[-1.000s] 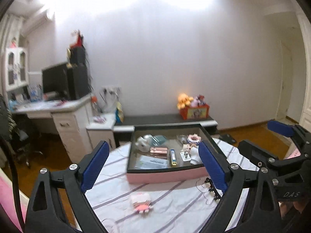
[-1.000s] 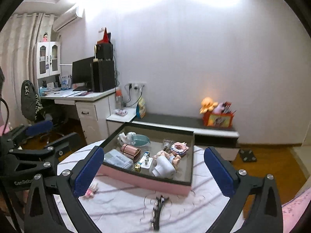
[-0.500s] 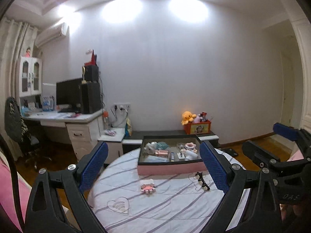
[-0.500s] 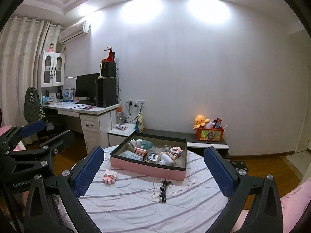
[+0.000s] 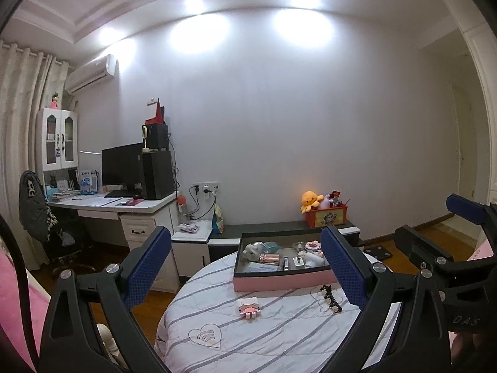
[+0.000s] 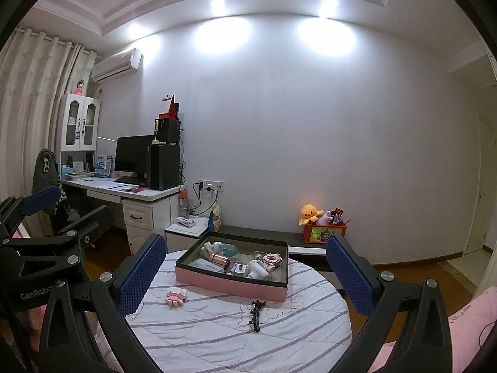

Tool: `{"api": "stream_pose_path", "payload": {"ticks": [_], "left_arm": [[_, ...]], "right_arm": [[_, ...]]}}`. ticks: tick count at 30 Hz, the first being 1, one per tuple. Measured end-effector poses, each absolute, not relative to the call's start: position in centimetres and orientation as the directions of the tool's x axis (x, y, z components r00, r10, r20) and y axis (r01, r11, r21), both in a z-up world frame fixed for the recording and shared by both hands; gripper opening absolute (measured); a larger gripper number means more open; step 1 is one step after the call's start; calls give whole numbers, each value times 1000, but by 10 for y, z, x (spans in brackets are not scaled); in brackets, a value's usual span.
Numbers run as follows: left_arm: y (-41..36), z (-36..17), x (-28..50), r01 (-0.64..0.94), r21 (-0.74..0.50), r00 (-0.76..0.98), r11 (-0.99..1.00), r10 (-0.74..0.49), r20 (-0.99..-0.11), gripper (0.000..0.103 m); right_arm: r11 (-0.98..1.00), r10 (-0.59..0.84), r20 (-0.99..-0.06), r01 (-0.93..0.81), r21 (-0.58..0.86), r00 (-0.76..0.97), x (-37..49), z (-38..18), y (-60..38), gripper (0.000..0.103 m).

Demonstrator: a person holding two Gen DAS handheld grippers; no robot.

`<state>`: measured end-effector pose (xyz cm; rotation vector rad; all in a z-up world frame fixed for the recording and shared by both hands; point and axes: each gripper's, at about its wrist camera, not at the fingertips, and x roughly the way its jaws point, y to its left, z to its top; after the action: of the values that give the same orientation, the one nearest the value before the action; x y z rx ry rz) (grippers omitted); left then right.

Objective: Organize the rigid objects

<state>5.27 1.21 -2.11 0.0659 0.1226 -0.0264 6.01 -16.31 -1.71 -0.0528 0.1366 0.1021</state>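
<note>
from the left wrist view, the left gripper has its jaws wide apart with nothing between them, held high and well back from the round table. the pink box sits at the table's far edge with small things already in it; the pink block toy lies near the middle of the cloth and the black hair clip lies just in front of the box toward the right edge. the step in hand looks like choosing what to pick, so this gripper would do well to come down straight over the block toy, jaws across its narrow sides. from the right wrist view, the right gripper is likewise spread and empty; the hair clip is the nearer piece and wants a low, level pinch across its spine. the things inside the box are too small to name surely, a thin wire by the clip is barely legible, and the table's near edge is cut off by the jaws.
</note>
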Motion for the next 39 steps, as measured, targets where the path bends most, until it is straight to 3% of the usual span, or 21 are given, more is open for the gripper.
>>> {"api": "stream_pose_path", "payload": {"ticks": [39], "left_arm": [[8,-30,73,28,63,987,998,-17,-162,99]], "right_arm": [[995,92,-190,-97,-20,977,76,-25,-164,103]]}}
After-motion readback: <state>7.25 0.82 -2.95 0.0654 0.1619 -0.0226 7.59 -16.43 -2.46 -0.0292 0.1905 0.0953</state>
